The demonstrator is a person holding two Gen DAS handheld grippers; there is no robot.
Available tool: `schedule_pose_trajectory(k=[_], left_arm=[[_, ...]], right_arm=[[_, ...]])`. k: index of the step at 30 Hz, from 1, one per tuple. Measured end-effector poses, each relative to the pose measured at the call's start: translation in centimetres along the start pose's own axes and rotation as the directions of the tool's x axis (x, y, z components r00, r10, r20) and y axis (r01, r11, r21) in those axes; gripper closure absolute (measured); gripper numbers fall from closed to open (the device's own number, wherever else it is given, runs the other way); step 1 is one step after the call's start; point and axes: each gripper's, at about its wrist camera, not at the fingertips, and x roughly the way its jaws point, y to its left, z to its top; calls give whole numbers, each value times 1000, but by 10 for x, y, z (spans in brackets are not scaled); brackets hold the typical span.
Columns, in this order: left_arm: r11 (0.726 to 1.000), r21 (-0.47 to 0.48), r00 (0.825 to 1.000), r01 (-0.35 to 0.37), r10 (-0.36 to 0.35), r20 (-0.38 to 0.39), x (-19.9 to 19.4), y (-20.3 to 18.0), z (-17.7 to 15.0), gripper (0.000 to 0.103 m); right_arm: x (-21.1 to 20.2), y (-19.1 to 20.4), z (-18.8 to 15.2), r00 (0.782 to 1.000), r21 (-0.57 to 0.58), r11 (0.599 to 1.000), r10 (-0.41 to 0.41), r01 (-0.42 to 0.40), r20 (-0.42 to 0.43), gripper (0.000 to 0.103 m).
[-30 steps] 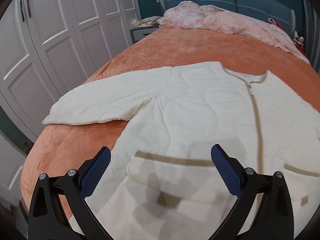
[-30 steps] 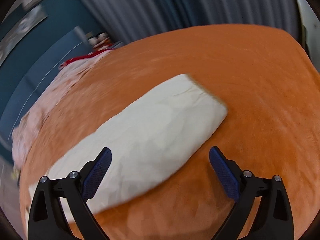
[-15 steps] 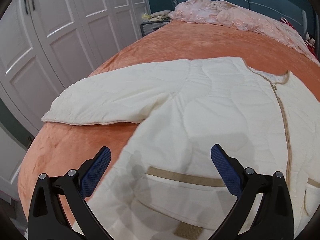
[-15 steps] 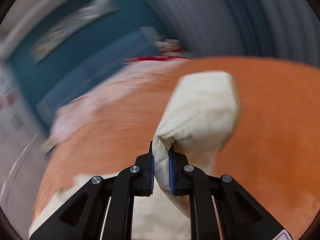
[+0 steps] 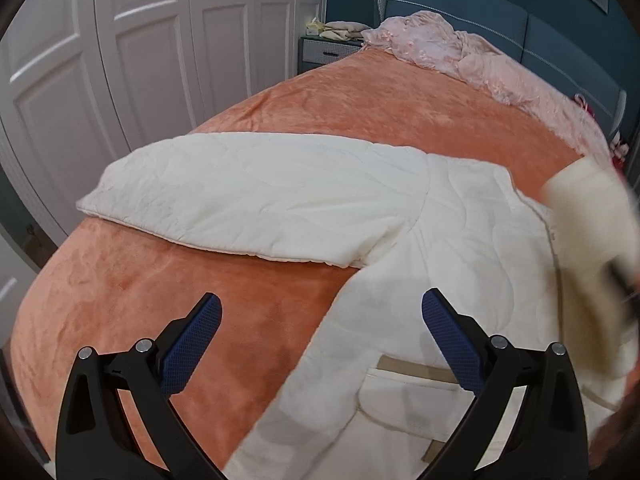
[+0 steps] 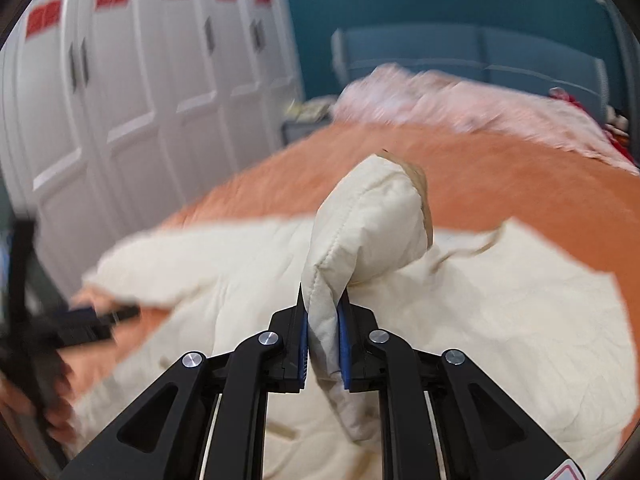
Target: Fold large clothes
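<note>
A cream quilted jacket (image 5: 452,264) lies flat on the orange bed (image 5: 360,120), front up. Its left sleeve (image 5: 256,200) stretches out toward the wardrobe side. My left gripper (image 5: 320,328) is open and empty, hovering above the bed just below that sleeve, by the jacket's side edge. My right gripper (image 6: 323,332) is shut on the jacket's other sleeve (image 6: 368,232) and holds it lifted over the jacket body (image 6: 500,320). That lifted sleeve shows blurred at the right edge of the left wrist view (image 5: 592,240). The left gripper shows blurred at the left of the right wrist view (image 6: 72,320).
A pink blanket (image 5: 480,60) is heaped at the head of the bed by the blue headboard (image 5: 460,20). White wardrobe doors (image 5: 120,60) stand close along the bed's left side. A grey nightstand (image 5: 324,52) stands in the corner.
My right gripper shut on the right sleeve and swung it up and across over the jacket body. My left gripper, still open, moved left toward the outstretched left sleeve.
</note>
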Motion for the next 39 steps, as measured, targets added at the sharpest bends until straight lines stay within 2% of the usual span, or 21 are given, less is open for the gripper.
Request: schedule_pose_trajectory(k=[3, 4, 5, 7, 8, 10, 13, 14, 16, 20, 21, 22, 23, 25, 27, 29, 31, 33, 35, 36, 39], left_arm=[[998, -22, 998, 58, -58, -10, 1, 7, 2, 5], [996, -30, 997, 78, -79, -16, 2, 8, 3, 5], [994, -43, 994, 105, -106, -26, 3, 9, 3, 5], [985, -71, 986, 155, -159, -49, 5, 7, 1, 5], [981, -81, 982, 176, -181, -57, 6, 5, 0, 5], [975, -93, 975, 202, -210, -78, 8, -2, -4, 5], [956, -119, 948, 268, -284, -145, 19, -22, -14, 5], [952, -122, 941, 281, -299, -162, 24, -28, -17, 5], [944, -130, 925, 303, -324, -197, 34, -43, -21, 5], [929, -150, 905, 339, -365, -218, 45, -69, -23, 7], [927, -155, 903, 343, -370, -217, 46, -71, -23, 16], [926, -153, 902, 345, -372, -218, 48, -77, -22, 29], [930, -142, 905, 338, -362, -223, 51, -82, -21, 38], [944, -112, 918, 310, -328, -222, 55, -90, -17, 66], [953, -77, 931, 292, -301, -205, 55, -93, -11, 88], [957, -50, 943, 285, -290, -162, 50, -91, -2, 93], [963, -15, 957, 268, -268, -107, 44, -89, 9, 94], [966, 0, 965, 257, -257, -58, 38, -83, 18, 94], [973, 15, 972, 231, -230, -45, 39, -79, 19, 94], [977, 24, 976, 213, -212, -48, 44, -77, 16, 94], [982, 32, 979, 188, -185, -83, 56, -73, 1, 94]], right_arm=[[21, 25, -20, 996, -37, 999, 26, -29, -82, 74], [17, 28, -28, 995, -40, 998, 38, -42, -88, 64], [14, 35, -32, 993, -39, 996, 75, -79, -91, 57], [-8, 44, -39, 990, -46, 992, 116, -120, -80, 50], [-19, 49, -43, 991, -61, 991, 118, -122, -66, 50], [-35, 45, -50, 996, -53, 995, 81, -84, -47, 50], [-68, 5, -63, 1000, 79, 997, -18, 20, -24, 50], [-80, -15, -67, 997, 143, 987, -76, 79, -24, 50], [-95, -52, -75, 988, 246, 957, -152, 155, -34, 50], [-124, -138, -102, 944, 461, 827, -319, 322, -87, 50], [-131, -161, -109, 933, 523, 779, -347, 346, -100, 50], [-134, -176, -114, 930, 562, 751, -352, 347, -104, 49], [-136, -190, -117, 930, 608, 718, -354, 340, -102, 49], [-136, -208, -118, 929, 659, 678, -360, 325, -88, 49], [-132, -220, -115, 924, 688, 648, -373, 327, -88, 54], [-121, -227, -114, 922, 702, 629, -372, 333, -104, 81], [-115, -230, -108, 926, 702, 633, -363, 326, -103, 94], [-119, -221, -100, 925, 674, 670, -378, 311, -51, 95], [-117, -203, -91, 908, 599, 720, -417, 351, -32, 96], [-113, -199, -91, 903, 571, 731, -427, 372, -42, 96], [-99, -203, -98, 892, 547, 723, -438, 422, -109, 97]])
